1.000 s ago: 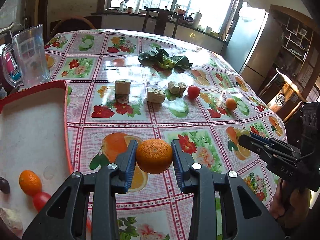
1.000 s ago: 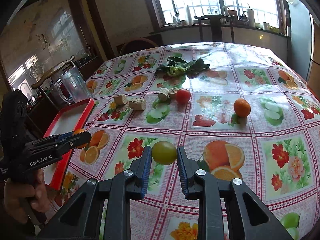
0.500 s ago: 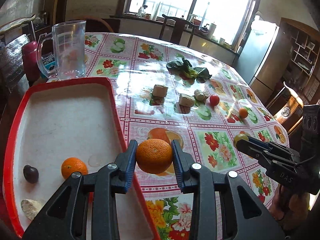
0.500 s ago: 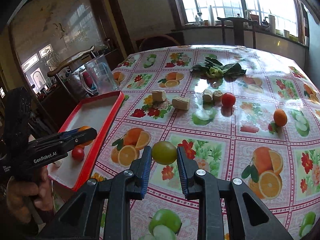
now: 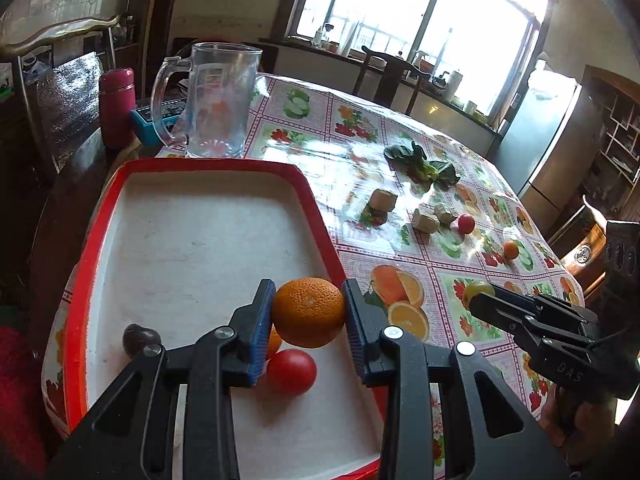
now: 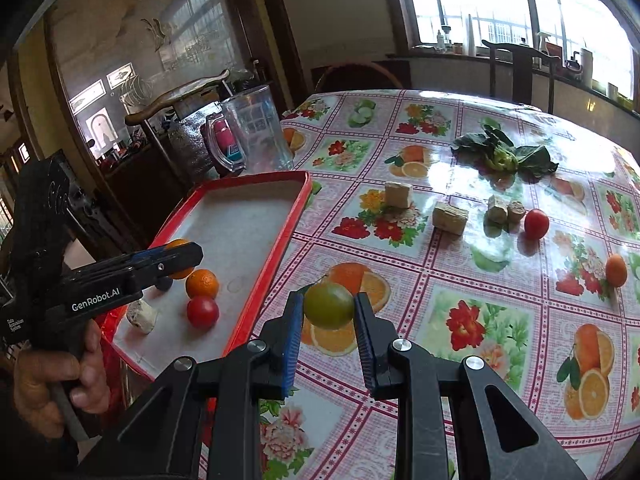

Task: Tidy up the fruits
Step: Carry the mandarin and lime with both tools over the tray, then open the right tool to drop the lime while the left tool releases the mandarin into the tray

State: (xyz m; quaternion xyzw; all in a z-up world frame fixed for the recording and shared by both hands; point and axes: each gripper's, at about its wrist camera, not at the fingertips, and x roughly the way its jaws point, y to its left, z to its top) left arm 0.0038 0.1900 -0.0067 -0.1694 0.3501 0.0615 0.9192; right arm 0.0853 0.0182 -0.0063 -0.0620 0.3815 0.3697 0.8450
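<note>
While both tongs are loaded, each fruit sits across its widest part between the blue pads, which looks the soundest place to take hold of a round thing. The left tongs are clenched on an orange, its pebbled rind gripped at the middle; it hangs above the near end of the red tray, just over a small orange and a red tomato that lie below and slightly behind the pads. A dark round fruit lies to the left of those tongs on the white liner. Judging by its rind, the orange should be firm, fairly heavy for its size and not slippery, so it ought to bear a squeeze.

The right tongs are clenched on a green-yellow fruit, smooth and glossy, held over the flowered cloth of the bench, with the tray's rim off to their left. That skin is likelier to slide, and the flesh may bruise, so a lighter hold at the middle seems wiser than at an end.

Both fruits would roll if dropped from height; setting them low onto bare liner, clear of the tomato, looks safest. Farther ahead of the right tongs wait another tomato and a small orange fruit.
</note>
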